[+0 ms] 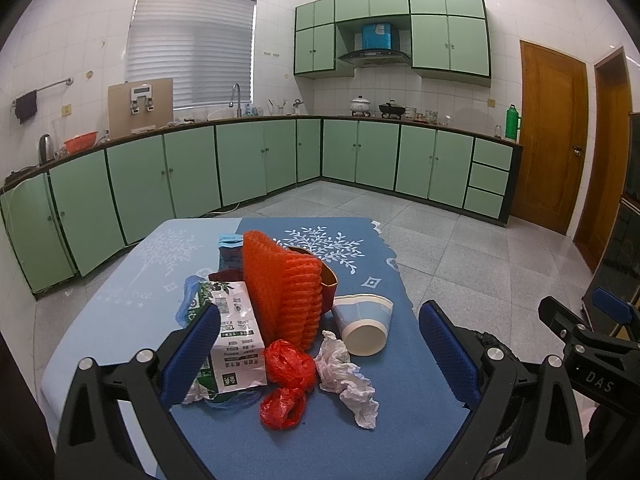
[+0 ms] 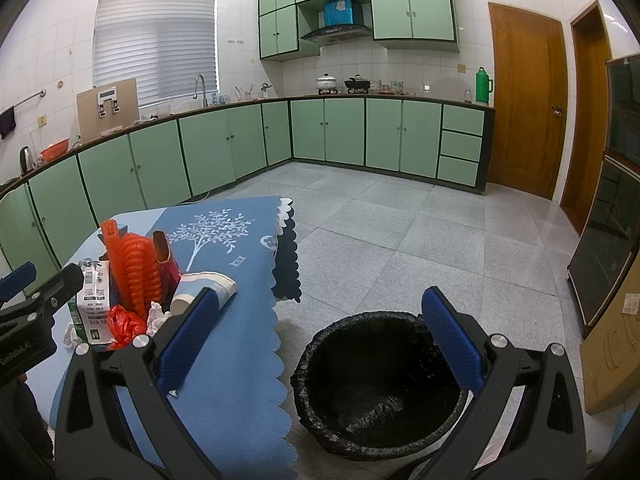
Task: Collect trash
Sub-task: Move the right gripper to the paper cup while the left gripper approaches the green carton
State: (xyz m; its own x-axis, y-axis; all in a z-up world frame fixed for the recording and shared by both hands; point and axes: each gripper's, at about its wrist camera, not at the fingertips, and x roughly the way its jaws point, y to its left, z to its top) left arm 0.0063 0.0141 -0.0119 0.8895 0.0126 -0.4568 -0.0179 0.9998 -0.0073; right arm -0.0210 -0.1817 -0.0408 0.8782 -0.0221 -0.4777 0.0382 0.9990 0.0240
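so the trash pile sat on the desk [image 1: 352, 440] under a blue cloth, all bunched near the front. the paper cup [image 1: 363, 323] lay on its side, long axis running front to back, its base toward the camera and its mouth pointing away toward the cabinets. the orange foam net [image 1: 286, 288] stood upright, long axis vertical, leaning against a red box [image 1: 329, 282]. the white and green carton [image 1: 236, 340] was tilted upward right beside the net. a red plastic bag [image 1: 286, 380] and a crumpled tissue [image 1: 348, 376] lay in front of those.

the left tool [image 1: 320, 360] was spread wide and gripping nothing, hovering just short of the pile, with the bag and tissue showing between its fingers and the left finger overlapping the carton in view; couldn't tell if it touched.

the right tool [image 2: 320, 344] was also wide apart and empty, off the desk's right edge, above the black-lined trash bin [image 2: 376, 384] on the floor.
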